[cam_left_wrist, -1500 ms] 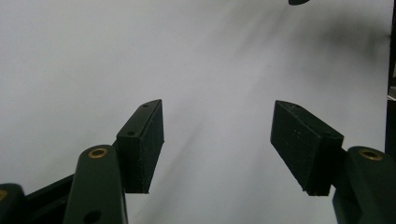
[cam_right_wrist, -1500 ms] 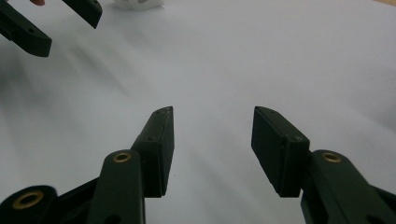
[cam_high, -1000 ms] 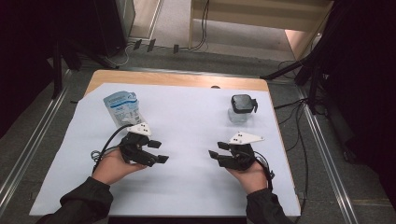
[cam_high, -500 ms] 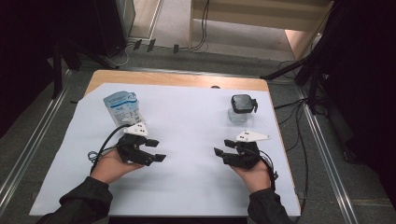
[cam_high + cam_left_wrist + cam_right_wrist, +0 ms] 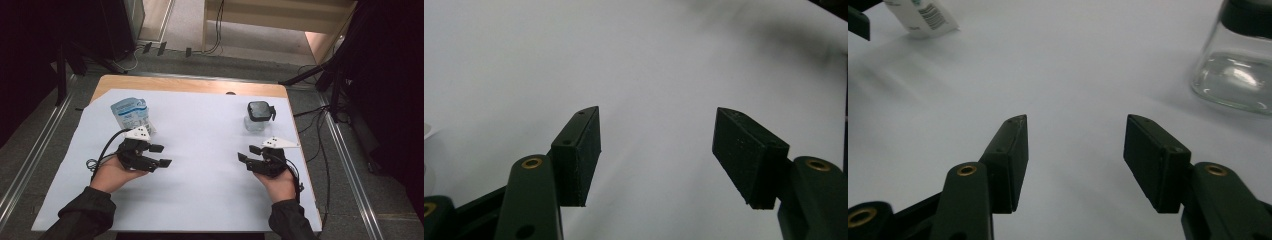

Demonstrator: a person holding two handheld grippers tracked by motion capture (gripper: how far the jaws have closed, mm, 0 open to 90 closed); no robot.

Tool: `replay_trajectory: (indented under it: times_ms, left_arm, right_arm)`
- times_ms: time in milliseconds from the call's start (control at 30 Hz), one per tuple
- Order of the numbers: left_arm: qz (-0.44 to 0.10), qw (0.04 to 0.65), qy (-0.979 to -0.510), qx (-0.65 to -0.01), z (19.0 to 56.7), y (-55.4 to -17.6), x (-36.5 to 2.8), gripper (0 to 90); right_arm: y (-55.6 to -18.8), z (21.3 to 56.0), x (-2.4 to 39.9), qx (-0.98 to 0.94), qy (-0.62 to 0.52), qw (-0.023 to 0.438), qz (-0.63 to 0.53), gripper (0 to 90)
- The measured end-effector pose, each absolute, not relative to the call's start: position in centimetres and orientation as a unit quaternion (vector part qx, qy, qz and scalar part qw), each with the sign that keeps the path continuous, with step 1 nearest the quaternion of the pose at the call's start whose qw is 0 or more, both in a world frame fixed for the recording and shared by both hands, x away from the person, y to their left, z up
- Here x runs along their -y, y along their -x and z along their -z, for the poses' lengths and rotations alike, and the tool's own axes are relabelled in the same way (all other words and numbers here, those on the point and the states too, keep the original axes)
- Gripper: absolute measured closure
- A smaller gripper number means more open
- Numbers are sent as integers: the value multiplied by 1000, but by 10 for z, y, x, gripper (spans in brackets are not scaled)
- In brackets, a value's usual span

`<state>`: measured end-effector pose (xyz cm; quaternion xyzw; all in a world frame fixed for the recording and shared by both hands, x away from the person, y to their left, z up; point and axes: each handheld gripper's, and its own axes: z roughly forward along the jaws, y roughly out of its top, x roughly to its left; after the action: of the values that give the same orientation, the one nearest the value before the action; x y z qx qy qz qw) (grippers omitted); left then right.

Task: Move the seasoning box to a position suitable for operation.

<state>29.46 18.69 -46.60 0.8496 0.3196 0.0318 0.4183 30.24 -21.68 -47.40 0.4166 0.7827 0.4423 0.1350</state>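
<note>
Pouch [image 5: 131, 113] label print blurred, barcode [image 5: 934, 18] visible.

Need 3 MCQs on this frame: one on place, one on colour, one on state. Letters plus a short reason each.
1. Where does the pouch lie on the table?
A. far left, beyond the left hand-held gripper
B. near right corner
C. at the centre

2. What colour is the lid on the glass jar?
A. white
B. black
C. red

3. How is the right hand-held gripper?
A. shut on the jar
B. shut on the pouch
C. open, nothing between the jaws

Key: 1 A, the high view shows the pouch just past the left hand-held gripper. 2 B, the lid looks dark black over clear glass. 3 C, the right gripper view shows bare white sheet between the jaws.
</note>
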Motion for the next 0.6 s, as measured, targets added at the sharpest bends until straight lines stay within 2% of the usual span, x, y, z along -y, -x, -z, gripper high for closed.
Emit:
replay_trajectory:
  times_ms: [167, 300, 533, 600]
  left_arm:
    - [-17, 423, -849, -315, 466, -293, -185, 378]
    - [-16, 421, -852, -313, 466, -292, -185, 387]
    - [-24, 413, -853, -318, 468, -290, -186, 383]
    - [-22, 408, -854, -322, 469, -289, -187, 384]
  right_arm:
    - [-312, 476, 224, -771, -441, 158, -432, 380]
    - [-327, 478, 227, -766, -453, 176, -421, 379]
    - [-350, 480, 239, -739, -492, 178, -424, 343]
    - [-355, 479, 239, -743, -489, 186, -418, 359]
